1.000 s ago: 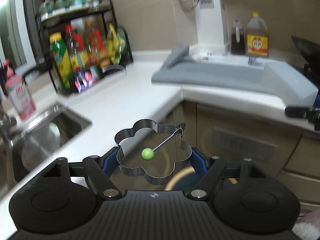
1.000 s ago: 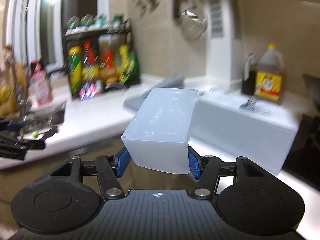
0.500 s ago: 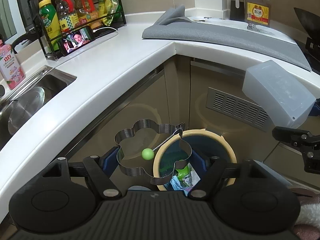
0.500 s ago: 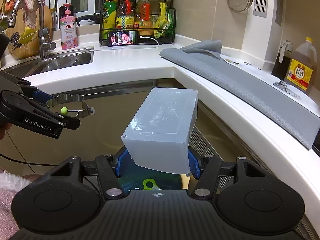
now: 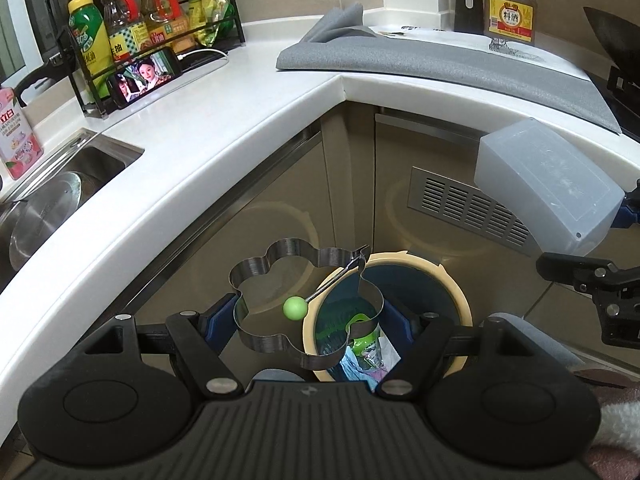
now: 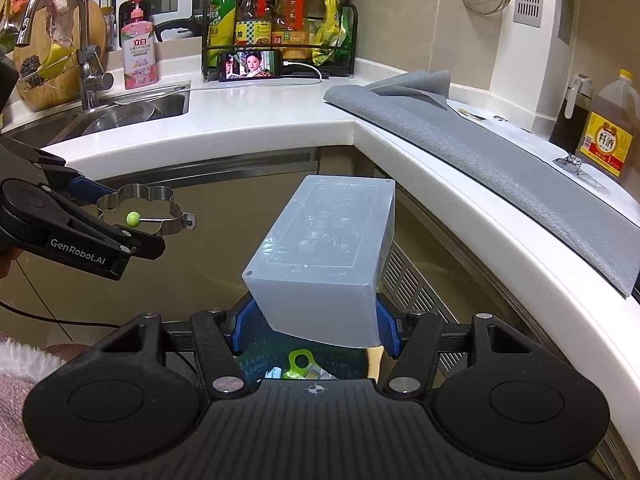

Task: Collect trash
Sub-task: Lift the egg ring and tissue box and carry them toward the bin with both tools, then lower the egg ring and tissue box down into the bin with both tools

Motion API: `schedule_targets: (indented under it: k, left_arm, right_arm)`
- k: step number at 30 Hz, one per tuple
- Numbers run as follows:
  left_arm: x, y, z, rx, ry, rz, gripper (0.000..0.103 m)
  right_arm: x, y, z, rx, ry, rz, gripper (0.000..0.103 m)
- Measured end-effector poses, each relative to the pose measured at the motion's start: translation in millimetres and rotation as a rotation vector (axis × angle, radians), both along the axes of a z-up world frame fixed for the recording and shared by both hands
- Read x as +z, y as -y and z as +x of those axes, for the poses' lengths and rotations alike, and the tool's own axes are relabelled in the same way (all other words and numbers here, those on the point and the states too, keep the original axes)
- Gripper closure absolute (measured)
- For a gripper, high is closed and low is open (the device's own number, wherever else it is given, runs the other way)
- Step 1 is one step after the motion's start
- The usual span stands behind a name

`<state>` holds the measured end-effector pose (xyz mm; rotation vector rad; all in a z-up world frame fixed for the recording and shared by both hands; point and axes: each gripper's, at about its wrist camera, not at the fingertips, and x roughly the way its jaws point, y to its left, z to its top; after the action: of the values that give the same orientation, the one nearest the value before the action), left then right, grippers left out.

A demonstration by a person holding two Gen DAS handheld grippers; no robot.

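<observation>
Position change noted: both tools have come down from tabletop level and now hang over the waste bin (image 5: 448, 280) on the floor by the corner cabinet. Earlier the left view showed mostly worktop and sink; now the bin's cream rim and its contents sit right behind the load.

Left tool (image 5: 308, 322): jaws closed on a flower-shaped metal ring (image 5: 276, 300), blue pads pressing its two sides; a wire handle w/ green ball (image 5: 295, 308) lies across the ring. Ring hangs partly over the bin's left rim, not centred.

Right tool (image 6: 310, 322): jaws closed on a translucent plastic box (image 6: 324, 248), tilted, gripped at its near end. From the left view it is off to the right of the bin and higher; from its own view the bin lies directly under it.

Judgement: approach done, drop-off stage is next. Nothing released yet. Ring may need a shift inward before letting go, else it could clip the rim.

Hard to verify: bin contents only partly visible, e.g. green scrap, wrappers; fill level unknown. Whether the box is empty, can't tell. Bin's near edge is cut off by both tool bodies. Person visible only as a fuzzy pink sleeve (image 5: 616, 424).
</observation>
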<state>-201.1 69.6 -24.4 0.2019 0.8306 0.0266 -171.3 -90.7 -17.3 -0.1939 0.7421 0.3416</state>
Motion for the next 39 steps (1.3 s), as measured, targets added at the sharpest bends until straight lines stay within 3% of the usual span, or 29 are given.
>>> schedule_targets:
  k: [26, 39]
  left_arm:
    - [-8, -4, 14, -0.008, -0.02, -0.002, 0.023]
    - [-35, -14, 60, 0.004, -0.14, -0.021, 0.023]
  right_arm:
    - [-7, -15, 16, 0.026, -0.043, -0.031, 0.041]
    - [-31, -18, 52, 0.033, -0.141, -0.018, 0.041]
